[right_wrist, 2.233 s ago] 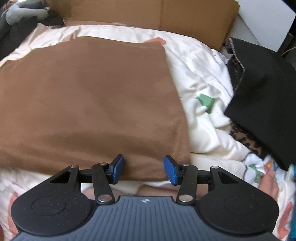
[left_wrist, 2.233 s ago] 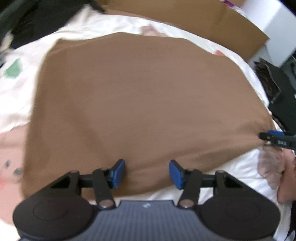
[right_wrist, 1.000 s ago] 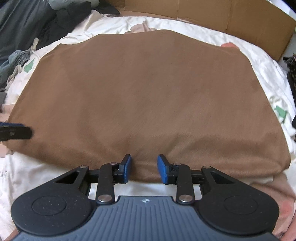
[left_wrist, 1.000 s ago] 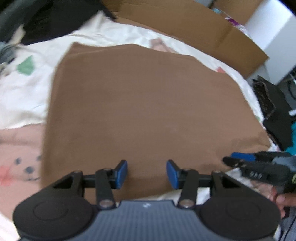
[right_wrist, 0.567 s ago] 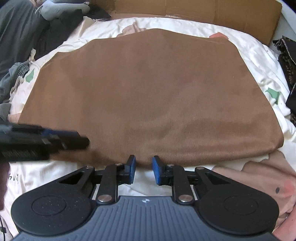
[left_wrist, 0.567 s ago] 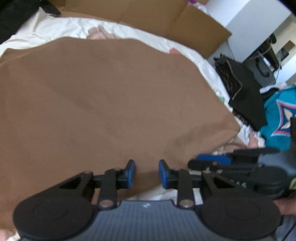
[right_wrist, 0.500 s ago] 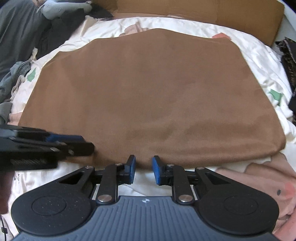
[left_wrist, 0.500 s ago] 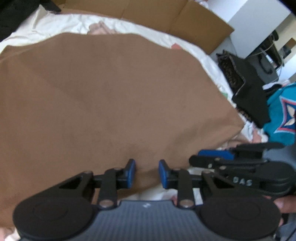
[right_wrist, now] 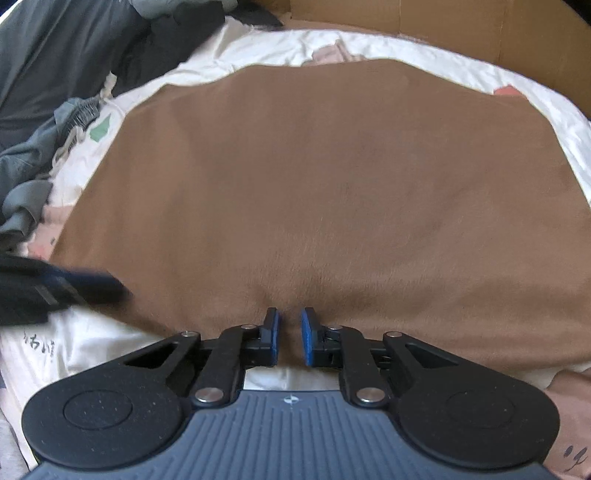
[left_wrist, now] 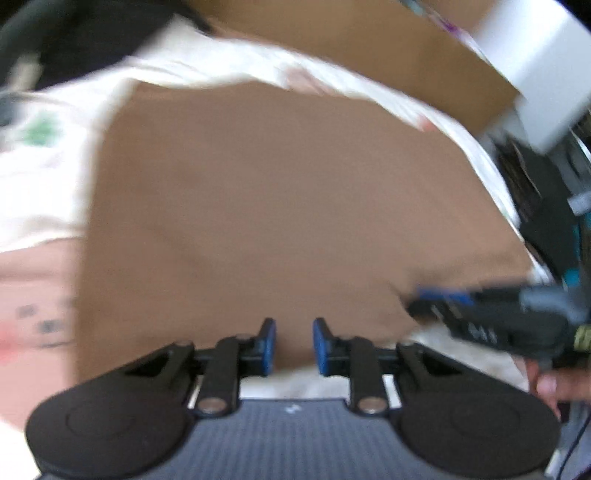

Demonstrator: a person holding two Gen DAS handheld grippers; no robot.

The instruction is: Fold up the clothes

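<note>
left gripper (left_wrist: 294, 345): narrowly apart, pads over cloth's near edge, grasp unclear | right gripper (right_wrist: 289, 335): nearly closed at same edge, pinch unclear | brown cloth (right_wrist: 325, 192): spread flat mid-bed | bed (right_wrist: 258, 48): white sheet, cardboard (right_wrist: 443, 18) along far edge

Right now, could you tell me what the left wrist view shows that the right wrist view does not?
Only the left wrist view shows the white box-like object, the person's fingers behind the right gripper, and dark items at right.

Only the right wrist view shows the grey clothes pile.

Both show the flat brown cloth on the white printed bedsheet, the brown cardboard, and each other's gripper; left gripper.
</note>
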